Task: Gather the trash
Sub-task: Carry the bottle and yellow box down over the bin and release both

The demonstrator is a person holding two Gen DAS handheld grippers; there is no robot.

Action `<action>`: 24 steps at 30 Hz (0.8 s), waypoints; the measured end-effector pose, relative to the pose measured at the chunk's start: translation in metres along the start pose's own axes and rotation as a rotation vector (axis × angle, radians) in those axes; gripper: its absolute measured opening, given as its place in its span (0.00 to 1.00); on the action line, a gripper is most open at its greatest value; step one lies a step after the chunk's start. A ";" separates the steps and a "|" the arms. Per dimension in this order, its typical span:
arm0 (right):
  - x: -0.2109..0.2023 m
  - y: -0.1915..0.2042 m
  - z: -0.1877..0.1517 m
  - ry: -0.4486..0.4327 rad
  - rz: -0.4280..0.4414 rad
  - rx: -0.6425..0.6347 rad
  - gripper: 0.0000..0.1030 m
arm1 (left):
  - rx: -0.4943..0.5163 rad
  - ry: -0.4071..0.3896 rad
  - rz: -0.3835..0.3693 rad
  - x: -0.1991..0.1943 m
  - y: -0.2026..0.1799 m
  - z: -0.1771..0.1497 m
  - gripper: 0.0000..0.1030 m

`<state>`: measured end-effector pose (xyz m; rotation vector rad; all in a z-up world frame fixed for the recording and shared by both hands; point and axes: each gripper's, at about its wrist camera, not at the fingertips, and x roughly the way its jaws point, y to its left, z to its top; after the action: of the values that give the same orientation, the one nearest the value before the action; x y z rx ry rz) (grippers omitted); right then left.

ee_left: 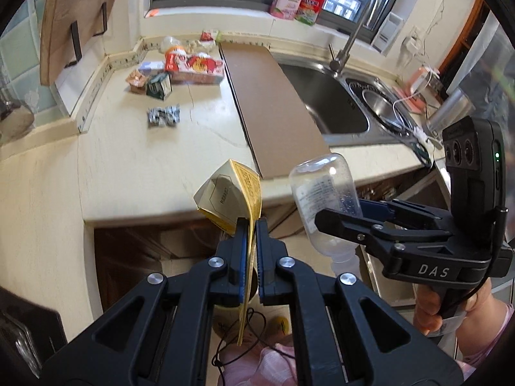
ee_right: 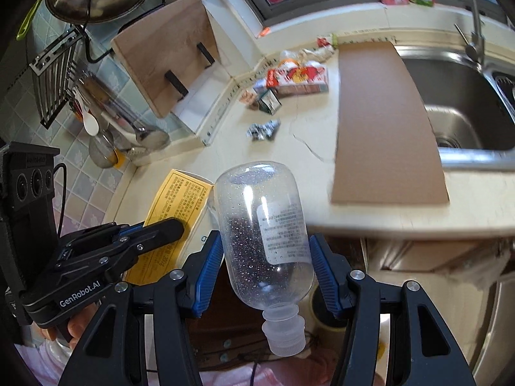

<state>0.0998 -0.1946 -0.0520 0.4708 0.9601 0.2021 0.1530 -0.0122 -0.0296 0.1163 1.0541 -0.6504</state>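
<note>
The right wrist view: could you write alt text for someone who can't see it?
The right claw holds a clear empty plastic bottle upside down, cap toward the camera, in front of a cream kitchen counter. At lower left, the left claw grips a flattened yellow box; wrappers, a cardboard sheet and a steel sink lie beyond.

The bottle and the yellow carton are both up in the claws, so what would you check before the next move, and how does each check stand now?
1. Left claw grip on the yellow carton: ok, pinched by one flap.
2. Right claw grip on the clear bottle: ok, pads against both sides, cap pointing down.
3. Both items lifted off the counter: ok.
4. Claws apart from each other: ok, close but not touching.
5. Trash bin located: cannot tell, none clearly in view.
6. Trash left to collect: not ok, the crumpled wrapper and the pile of packets are on the counter.
</note>
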 end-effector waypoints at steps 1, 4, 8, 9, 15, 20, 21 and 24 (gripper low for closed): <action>-0.001 -0.003 -0.007 0.007 -0.001 0.004 0.54 | -0.005 0.007 0.005 0.001 -0.002 -0.007 0.03; -0.002 -0.015 -0.030 0.041 -0.003 0.017 0.54 | -0.028 0.028 0.017 0.008 -0.006 -0.024 0.03; 0.004 -0.035 -0.054 0.095 -0.009 0.030 0.54 | -0.069 0.069 0.023 0.026 -0.011 -0.048 0.03; 0.006 -0.038 -0.060 0.105 -0.016 0.028 0.54 | -0.079 0.084 0.026 0.034 -0.013 -0.057 0.03; 0.032 -0.072 -0.106 0.176 -0.052 0.048 0.54 | -0.121 0.137 0.059 0.081 -0.014 -0.098 0.03; 0.073 -0.108 -0.149 0.224 -0.076 0.086 0.54 | -0.168 0.181 0.084 0.135 -0.004 -0.134 0.03; 0.084 -0.114 -0.155 0.233 -0.077 0.095 0.54 | -0.170 0.186 0.093 0.144 -0.001 -0.139 0.03; 0.115 -0.133 -0.179 0.250 -0.082 0.118 0.55 | -0.175 0.197 0.121 0.178 0.008 -0.161 0.03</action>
<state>0.0118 -0.2161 -0.2858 0.5212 1.2391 0.1320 0.0918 -0.0216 -0.2613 0.0919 1.2789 -0.4409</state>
